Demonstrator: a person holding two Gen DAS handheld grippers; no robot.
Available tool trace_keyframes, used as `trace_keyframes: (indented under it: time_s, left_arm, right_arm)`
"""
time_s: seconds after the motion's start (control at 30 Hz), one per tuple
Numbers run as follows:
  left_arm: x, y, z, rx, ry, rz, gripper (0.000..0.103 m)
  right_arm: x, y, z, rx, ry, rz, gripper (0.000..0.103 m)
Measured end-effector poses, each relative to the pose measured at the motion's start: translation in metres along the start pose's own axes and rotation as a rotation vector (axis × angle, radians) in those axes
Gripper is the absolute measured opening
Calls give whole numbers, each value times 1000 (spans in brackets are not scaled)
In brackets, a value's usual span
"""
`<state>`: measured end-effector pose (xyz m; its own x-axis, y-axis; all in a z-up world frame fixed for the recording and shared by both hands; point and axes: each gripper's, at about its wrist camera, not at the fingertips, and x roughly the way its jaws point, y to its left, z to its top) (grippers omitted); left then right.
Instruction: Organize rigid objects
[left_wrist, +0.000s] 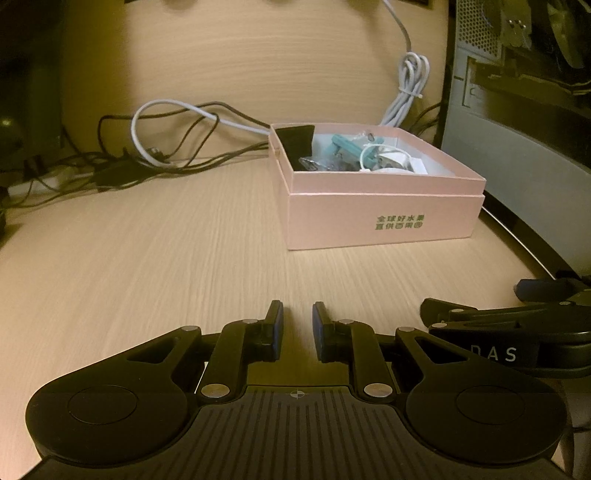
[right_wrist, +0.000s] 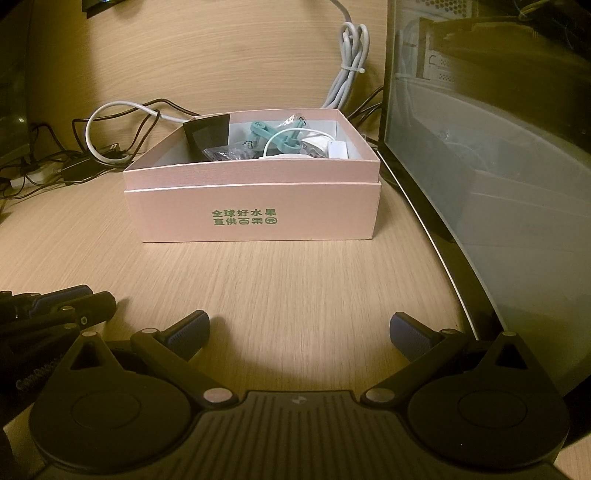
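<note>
The pink box (right_wrist: 251, 218) sits open on the wooden desk (right_wrist: 295, 280), ahead of both my grippers and well apart from them, with green printed characters on its front wall. Seen from my left wrist the same box lies ahead and to the right. Inside it I can see a black wedge-shaped piece (right_wrist: 208, 134) leaning in the far left corner, a teal plastic part (right_wrist: 275, 136) lying across the middle, a white cable (right_wrist: 284, 142) looped over it, and a small white block (right_wrist: 338, 149) near the right wall; some darker clutter at the bottom is too blurred for me to name. Just beside the box on its right stands a computer case (right_wrist: 480, 147) with a glossy side panel. Behind the box, a bundled grey cord (right_wrist: 351, 62) hangs down the wooden back panel, and a tangle of black and white wires (left_wrist: 155, 147) spreads over the desk to the left. My left gripper (left_wrist: 297, 321) is low over bare desk with its jaws drawn narrow, only a slim gap between the blue pads, and nothing in them. My right gripper (right_wrist: 299, 332) has its jaws spread wide and empty, bare wood between them. The two grippers are close, side by side.
</note>
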<state>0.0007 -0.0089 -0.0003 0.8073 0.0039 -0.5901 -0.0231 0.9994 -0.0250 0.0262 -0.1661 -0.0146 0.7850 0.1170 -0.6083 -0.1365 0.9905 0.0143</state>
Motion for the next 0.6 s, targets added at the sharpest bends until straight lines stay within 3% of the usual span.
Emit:
trace_keyframes:
  time_s: [0.6]
  left_arm:
    - [-1, 3, -1, -7, 0, -23, 19]
  right_arm:
    - [0, 0, 0, -1, 0, 1, 103]
